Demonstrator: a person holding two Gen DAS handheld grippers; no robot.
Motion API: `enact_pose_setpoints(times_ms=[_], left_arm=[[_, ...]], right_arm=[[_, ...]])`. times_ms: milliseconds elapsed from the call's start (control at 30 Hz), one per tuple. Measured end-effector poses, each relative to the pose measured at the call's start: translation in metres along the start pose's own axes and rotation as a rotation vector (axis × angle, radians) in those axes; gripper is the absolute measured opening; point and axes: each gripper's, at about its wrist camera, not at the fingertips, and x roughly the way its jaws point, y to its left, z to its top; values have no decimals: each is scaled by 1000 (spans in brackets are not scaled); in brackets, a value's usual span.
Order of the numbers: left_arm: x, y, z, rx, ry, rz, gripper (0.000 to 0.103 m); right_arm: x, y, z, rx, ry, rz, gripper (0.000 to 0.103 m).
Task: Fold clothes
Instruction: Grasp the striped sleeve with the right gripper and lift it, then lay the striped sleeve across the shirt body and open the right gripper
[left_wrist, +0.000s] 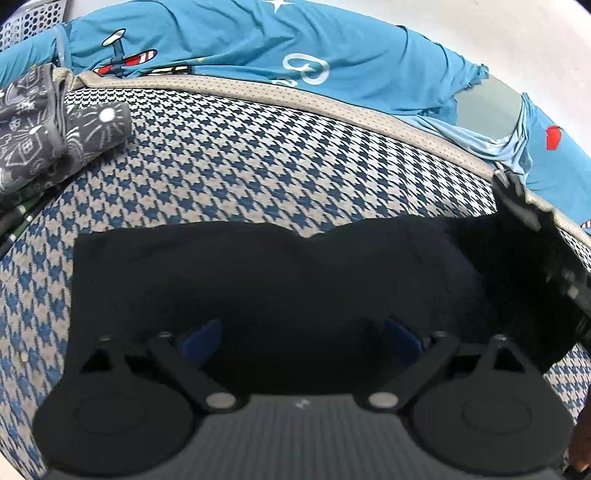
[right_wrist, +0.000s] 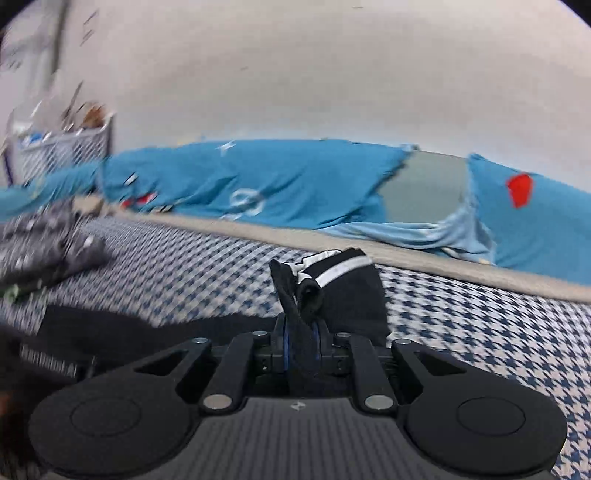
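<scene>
1. Folding in hand: black garment (left_wrist: 280, 291) lies spread on the houndstooth mattress (left_wrist: 236, 166), its far edge roughly straight, its right end bunched upward.
2. Right gripper (right_wrist: 301, 332): jaws closed tight on a gathered end of the black garment, white-striped band (right_wrist: 343, 269) standing above the fingers.
3. Left gripper (left_wrist: 301, 338): jaws wide apart over the near part of the cloth, blue pads (left_wrist: 205, 338) showing; grips nothing visible.
4. Judgement, doing it well: carry the pinched end low and level across the flat part, left gripper pinning the cloth so the crease stays square.
5. Edges: beige piping (left_wrist: 332, 107) marks the mattress's far border; blue printed sheet (left_wrist: 258, 40) lies beyond.
6. Open room: bare houndstooth far of the garment; grey patterned clothes (left_wrist: 48, 122) crowd the far left; white basket (right_wrist: 66, 147) well apart.
</scene>
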Motion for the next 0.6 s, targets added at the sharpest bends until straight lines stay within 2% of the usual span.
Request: enact_pose_setpoints(times_ms=[233,400,467,533,600], left_arm=[[-1,7,0,-7,-1,7,95],[-2,9,0,-10,-1,11,95],[-2,9,0,-11,-2,11,95],[-2,9,0,-11,-2,12,95],[-2,8,0,-10,-4,10,95]], right_arm=[[12,18,-21,-122,63,39,13],[21,28,-36,-199,111,66,19],[17,28,-35,-181,125,92,34],[13,28,-33,-157,138,119,45],[9,28,-31,-133,151,145,45]])
